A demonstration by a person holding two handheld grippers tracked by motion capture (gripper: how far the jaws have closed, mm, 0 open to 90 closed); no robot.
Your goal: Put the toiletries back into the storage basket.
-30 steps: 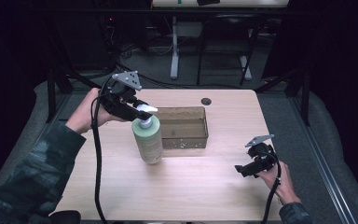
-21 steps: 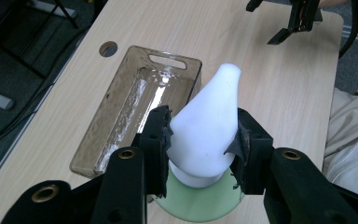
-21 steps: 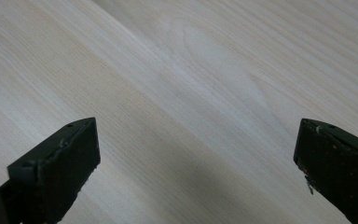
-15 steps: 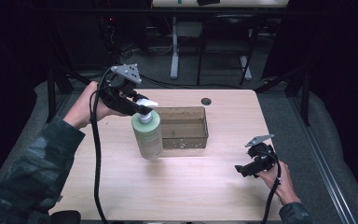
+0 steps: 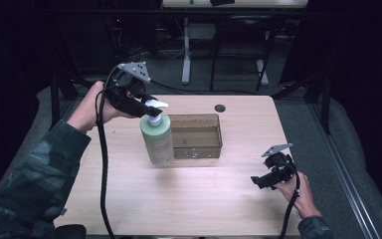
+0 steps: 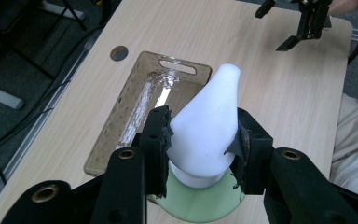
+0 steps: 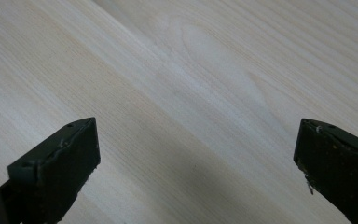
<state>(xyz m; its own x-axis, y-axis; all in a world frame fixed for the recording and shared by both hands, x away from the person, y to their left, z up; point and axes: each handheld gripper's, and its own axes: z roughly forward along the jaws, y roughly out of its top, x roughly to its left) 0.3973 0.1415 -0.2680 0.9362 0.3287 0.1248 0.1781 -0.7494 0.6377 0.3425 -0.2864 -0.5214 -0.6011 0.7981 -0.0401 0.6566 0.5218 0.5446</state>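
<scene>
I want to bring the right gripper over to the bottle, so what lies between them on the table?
Bare table in the high view; the brown tray sits behind that line. The right gripper is open; the left gripper clamps the green bottle by its white pump.

The room around the table (image 5: 189,199) is dim and almost black, while the tabletop is evenly lit from overhead. Soft shadows fall under the right gripper (image 7: 196,154), whose jaws look slightly blurred. The pump head (image 6: 209,126) between the left gripper's (image 6: 200,140) jaws glares white, nearly overexposed.
</scene>
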